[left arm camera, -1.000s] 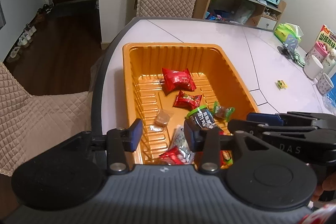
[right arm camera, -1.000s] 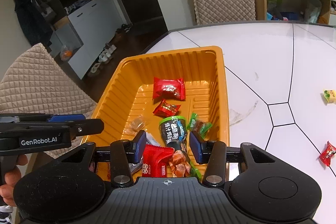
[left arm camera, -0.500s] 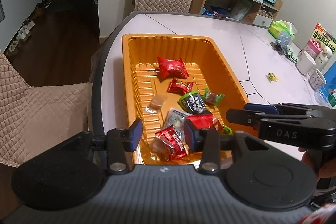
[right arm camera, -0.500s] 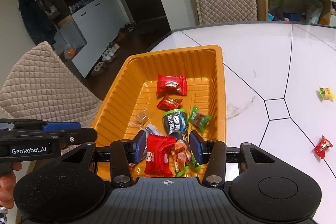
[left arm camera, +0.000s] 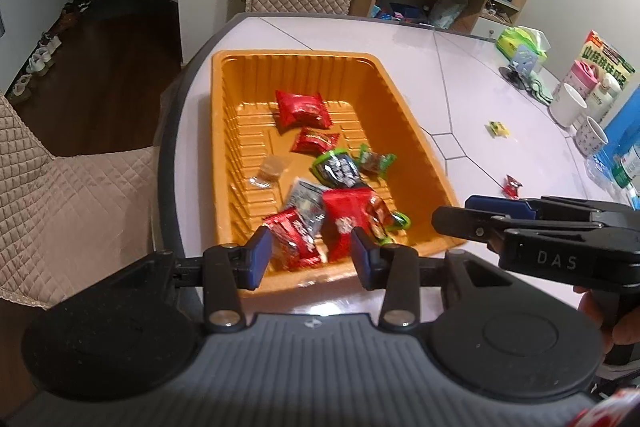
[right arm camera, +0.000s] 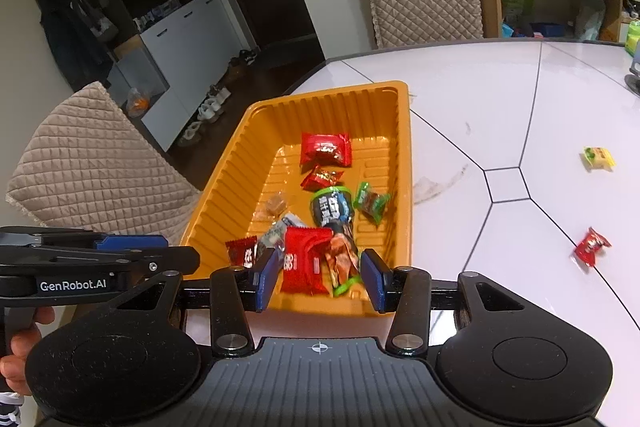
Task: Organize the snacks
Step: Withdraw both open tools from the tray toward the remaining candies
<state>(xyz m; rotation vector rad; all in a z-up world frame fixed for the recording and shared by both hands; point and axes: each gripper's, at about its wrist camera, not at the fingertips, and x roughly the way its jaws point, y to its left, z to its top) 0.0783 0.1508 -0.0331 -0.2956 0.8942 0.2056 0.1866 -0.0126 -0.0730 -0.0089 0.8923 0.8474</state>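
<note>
Left chair: we see a quilted cover (right arm camera: 92, 163) at the table's left edge.
Left gripper (left arm camera: 308, 259): we hold it above the tray's near rim; its blue pads stand apart with nothing between them, so it is released and empty.
Tray (right arm camera: 224, 187): orange, ribbed, on the white table (right arm camera: 500, 99) near its left edge.
Snacks in tray: a large red pack (right arm camera: 326, 149) lies farthest back, a small red candy (right arm camera: 322, 177) just before it, then a dark pack with green ends (right arm camera: 332, 205) and a green candy (right arm camera: 370, 203) beside it to the right. A clear-wrapped sweet (right arm camera: 274, 205) sits left of these. At the near end a red pack (right arm camera: 304, 261), a silver pack (right arm camera: 276, 233) and others lie heaped, touching.
Right gripper (right arm camera: 318, 277): we hold it over the tray's near end; jaws parted, gripping nothing, released.
Loose snacks: a red candy (right arm camera: 590, 245) and a yellow candy (right arm camera: 598, 159) lie on the table, well right of the tray.
Far right: cups (left arm camera: 568, 105) by the table's edge.
</note>
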